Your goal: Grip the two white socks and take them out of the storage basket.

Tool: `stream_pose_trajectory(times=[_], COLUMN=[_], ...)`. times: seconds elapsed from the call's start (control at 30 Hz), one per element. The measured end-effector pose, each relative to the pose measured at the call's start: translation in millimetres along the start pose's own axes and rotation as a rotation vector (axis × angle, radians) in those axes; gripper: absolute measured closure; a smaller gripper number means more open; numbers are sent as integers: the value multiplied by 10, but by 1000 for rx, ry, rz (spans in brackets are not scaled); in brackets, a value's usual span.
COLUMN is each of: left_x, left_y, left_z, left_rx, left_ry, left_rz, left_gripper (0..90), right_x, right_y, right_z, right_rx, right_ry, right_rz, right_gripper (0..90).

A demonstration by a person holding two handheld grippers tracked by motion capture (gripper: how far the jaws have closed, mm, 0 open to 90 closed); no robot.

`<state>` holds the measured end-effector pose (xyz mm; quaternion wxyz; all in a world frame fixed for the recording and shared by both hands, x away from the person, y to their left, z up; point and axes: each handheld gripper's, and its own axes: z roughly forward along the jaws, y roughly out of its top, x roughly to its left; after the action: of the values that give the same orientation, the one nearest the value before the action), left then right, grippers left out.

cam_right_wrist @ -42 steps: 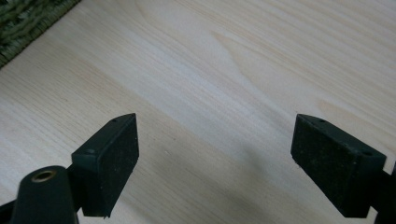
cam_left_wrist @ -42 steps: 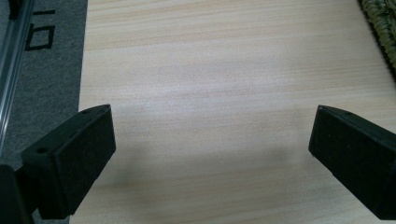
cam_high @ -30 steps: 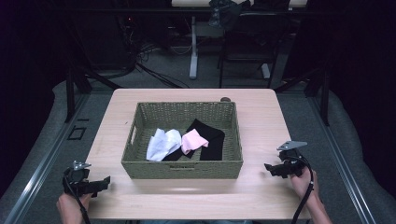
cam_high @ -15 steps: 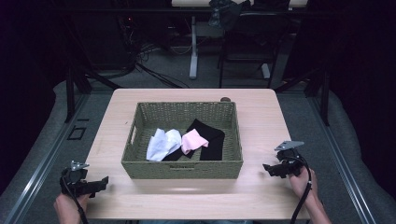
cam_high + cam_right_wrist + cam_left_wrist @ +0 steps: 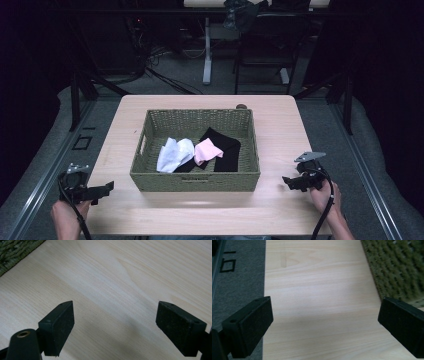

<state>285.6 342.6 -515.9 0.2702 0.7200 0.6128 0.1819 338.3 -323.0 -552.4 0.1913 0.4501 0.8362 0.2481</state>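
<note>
My left claw (image 5: 324, 320) and right claw (image 5: 115, 325) both gape wide, empty, over bare counter (image 5: 280, 135). From the high view I see the basket (image 5: 195, 177) between them, holding white (image 5: 172, 154), pink (image 5: 207, 150) and black cloths (image 5: 227, 145).

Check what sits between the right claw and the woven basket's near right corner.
Nothing: in the high view, only bare table separates the right claw from the basket. The right gripper view shows the same plain wood between its open jaws, basket weave at the top left.

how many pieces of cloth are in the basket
3 visible: a white cloth at the left, a pink cloth in the middle, a black cloth right of and under the pink. More may lie hidden underneath, inside the basket.
</note>
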Motion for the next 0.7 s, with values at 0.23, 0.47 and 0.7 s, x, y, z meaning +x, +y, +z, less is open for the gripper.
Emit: stream_pose_trajectory(times=[0.23, 0.47, 0.7], left_x=[-59, -164, -378], left_y=[163, 486, 791], left_z=[-99, -265, -321], left_rx=[0, 2, 9], left_ry=[-46, -84, -138], left_rz=[8, 67, 127], left_gripper=[0, 0, 5], right_x=[-41, -52, -44], right_y=[-15, -18, -16], right_z=[-23, -10, -45], right_rx=[3, 6, -14], right_ry=[-1, 4, 4], right_rz=[24, 40, 40], right_gripper=[148, 148, 148])
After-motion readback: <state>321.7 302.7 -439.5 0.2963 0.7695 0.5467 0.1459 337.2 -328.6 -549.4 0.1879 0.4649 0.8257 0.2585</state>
